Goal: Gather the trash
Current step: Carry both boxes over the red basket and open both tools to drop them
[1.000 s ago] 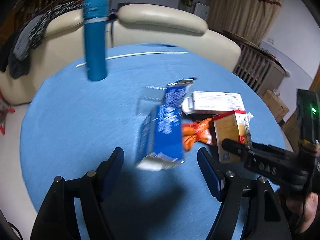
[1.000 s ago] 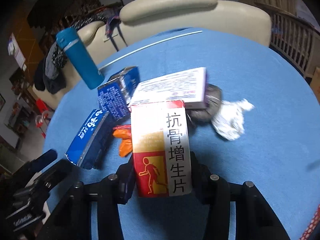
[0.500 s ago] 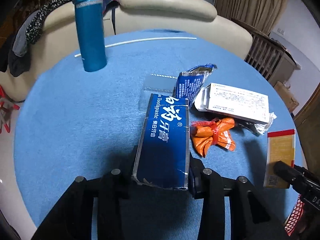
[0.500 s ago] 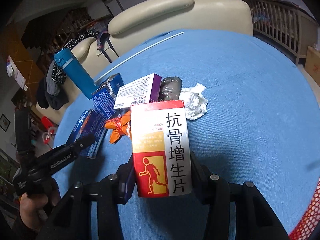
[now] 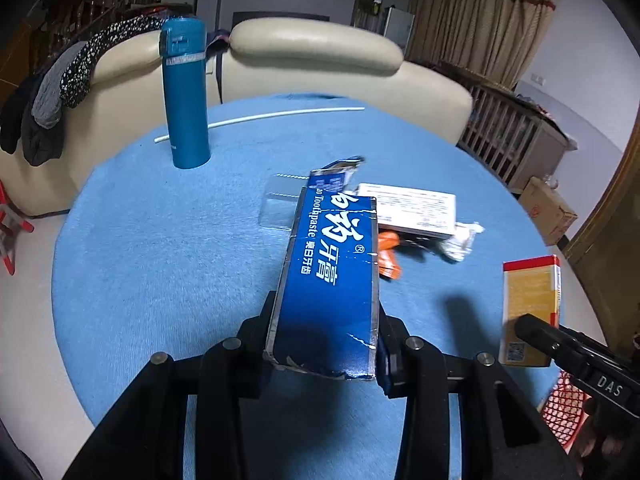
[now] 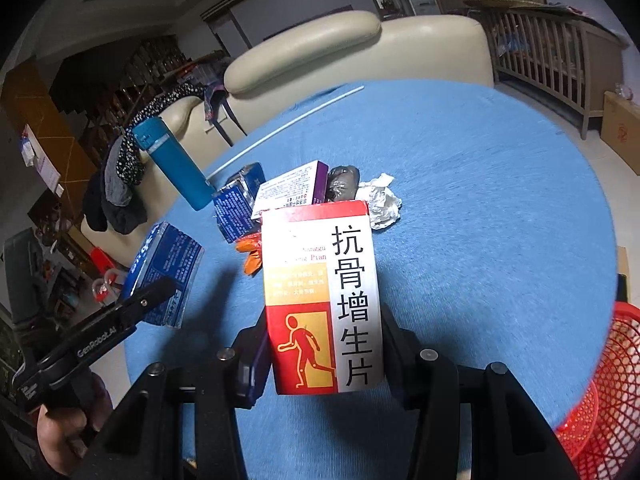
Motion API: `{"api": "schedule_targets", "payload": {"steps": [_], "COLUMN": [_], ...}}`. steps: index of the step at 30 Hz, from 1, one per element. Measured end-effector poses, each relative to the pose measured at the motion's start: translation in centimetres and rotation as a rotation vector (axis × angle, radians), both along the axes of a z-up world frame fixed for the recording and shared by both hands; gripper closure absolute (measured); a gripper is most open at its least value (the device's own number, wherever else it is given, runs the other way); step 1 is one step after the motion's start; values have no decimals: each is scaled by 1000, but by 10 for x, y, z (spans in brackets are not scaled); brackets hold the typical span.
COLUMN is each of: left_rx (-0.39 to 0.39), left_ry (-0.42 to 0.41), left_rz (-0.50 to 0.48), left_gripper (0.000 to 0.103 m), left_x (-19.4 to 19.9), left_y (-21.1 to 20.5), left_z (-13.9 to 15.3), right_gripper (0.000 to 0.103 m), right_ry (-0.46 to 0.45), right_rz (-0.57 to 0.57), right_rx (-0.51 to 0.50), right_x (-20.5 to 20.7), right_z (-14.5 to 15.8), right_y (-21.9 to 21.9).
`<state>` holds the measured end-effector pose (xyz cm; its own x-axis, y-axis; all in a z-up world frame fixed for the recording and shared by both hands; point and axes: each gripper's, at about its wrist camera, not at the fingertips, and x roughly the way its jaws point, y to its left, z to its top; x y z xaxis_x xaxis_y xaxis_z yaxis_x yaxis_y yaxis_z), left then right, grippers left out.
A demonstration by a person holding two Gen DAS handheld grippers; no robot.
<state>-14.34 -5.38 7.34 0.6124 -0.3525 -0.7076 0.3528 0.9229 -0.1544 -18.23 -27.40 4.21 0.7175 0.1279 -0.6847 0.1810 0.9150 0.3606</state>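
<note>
My left gripper (image 5: 326, 344) is shut on a blue toothpaste box (image 5: 332, 276) and holds it above the round blue table (image 5: 160, 248). My right gripper (image 6: 322, 364) is shut on a red, white and yellow medicine box (image 6: 320, 300), also lifted; that box shows at the right of the left wrist view (image 5: 530, 312). On the table lie a white box (image 5: 408, 208), an orange wrapper (image 5: 388, 254), a torn blue packet (image 6: 236, 208), a crumpled tissue (image 6: 380, 200) and a dark wad (image 6: 342, 182). A red mesh basket (image 6: 608, 392) is at the table's right edge.
A tall teal flask (image 5: 184, 96) stands at the table's far left. A white rod (image 5: 260, 120) lies across the far side. A clear plastic piece (image 5: 280, 208) lies behind the toothpaste box. A cream sofa (image 5: 316, 52) stands behind the table.
My left gripper closed on the toothpaste box and lifted it off the table. My right gripper drew back to the right with the medicine box, bringing the red basket into view.
</note>
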Motion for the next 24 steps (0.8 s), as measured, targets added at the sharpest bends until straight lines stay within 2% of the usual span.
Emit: {"api": "schedule_targets", "payload": {"steps": [13,24], "left_rx": [-41,-52], "left_ry": [-124,-183], "left_rz": [-81,-157], "left_gripper": [61,61], "left_x": [-57,-85], "left_y": [-13,-32], "left_z": [44,64], "right_gripper": [53,53], "right_ry": [-97,-163], "right_rz": [-60,-144], "right_rx": [-27,-36], "right_x": [-58,-107], "right_z": [35,55], "right_y": [-4,-28]}}
